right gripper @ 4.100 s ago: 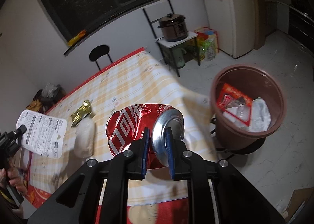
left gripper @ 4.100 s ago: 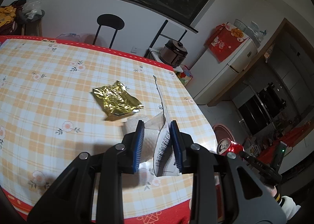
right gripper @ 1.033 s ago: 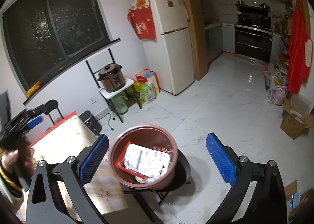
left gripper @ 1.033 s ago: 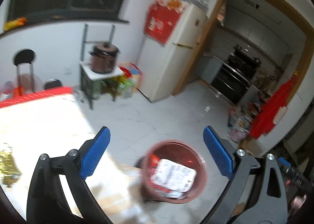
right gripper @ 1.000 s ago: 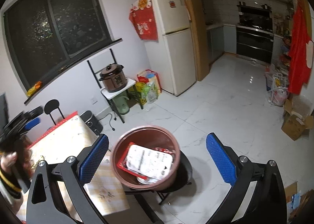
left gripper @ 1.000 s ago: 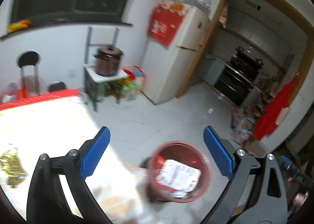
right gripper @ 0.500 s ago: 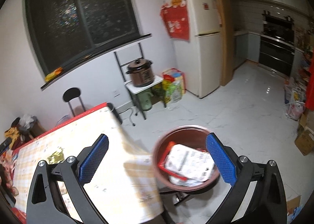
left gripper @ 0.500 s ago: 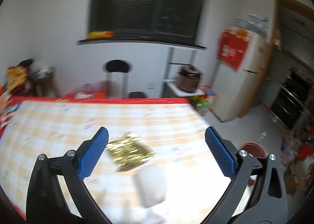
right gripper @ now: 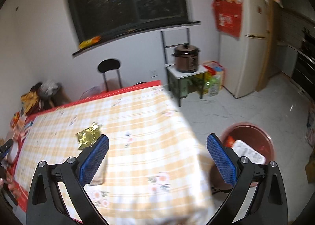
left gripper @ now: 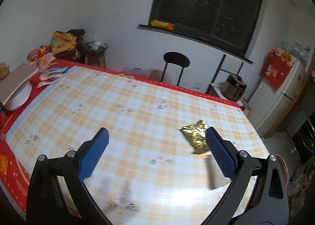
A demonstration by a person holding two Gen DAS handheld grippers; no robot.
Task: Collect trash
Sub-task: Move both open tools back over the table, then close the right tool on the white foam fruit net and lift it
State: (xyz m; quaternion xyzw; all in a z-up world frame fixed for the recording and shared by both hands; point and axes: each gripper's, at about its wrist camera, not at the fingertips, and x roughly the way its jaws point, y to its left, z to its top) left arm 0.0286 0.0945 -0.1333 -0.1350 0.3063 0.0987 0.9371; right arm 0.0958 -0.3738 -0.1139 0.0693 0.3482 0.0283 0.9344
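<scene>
While both grippers hang empty above the checked tablecloth [left gripper: 137,118], the step in hand looks like the approach to the next piece of rubbish. The left gripper [left gripper: 157,156] has its blue pads spread wide with nothing between them, and the right gripper [right gripper: 157,160] is equally released.

In the left wrist view, the crumpled gold foil wrapper [left gripper: 195,136] lies on the cloth at the right of the frame, just beside the right-hand pad. Below it sits a pale, blurred item, possibly a crumpled tissue [left gripper: 216,173]; it is too smeared to name surely.

In the right wrist view the wrapper [right gripper: 88,135] shows left of centre, above the left pad. The reddish-brown trash bin [right gripper: 261,132] stands on the floor at the lower right, past the table's corner, already holding a printed packet [right gripper: 249,153].

Judging from this, the next move calls for centring one gripper over the wrapper, lowering until the pads straddle it, then clenching. Thin foil lying flat may slip, so pinching a raised crease seems wise.
</scene>
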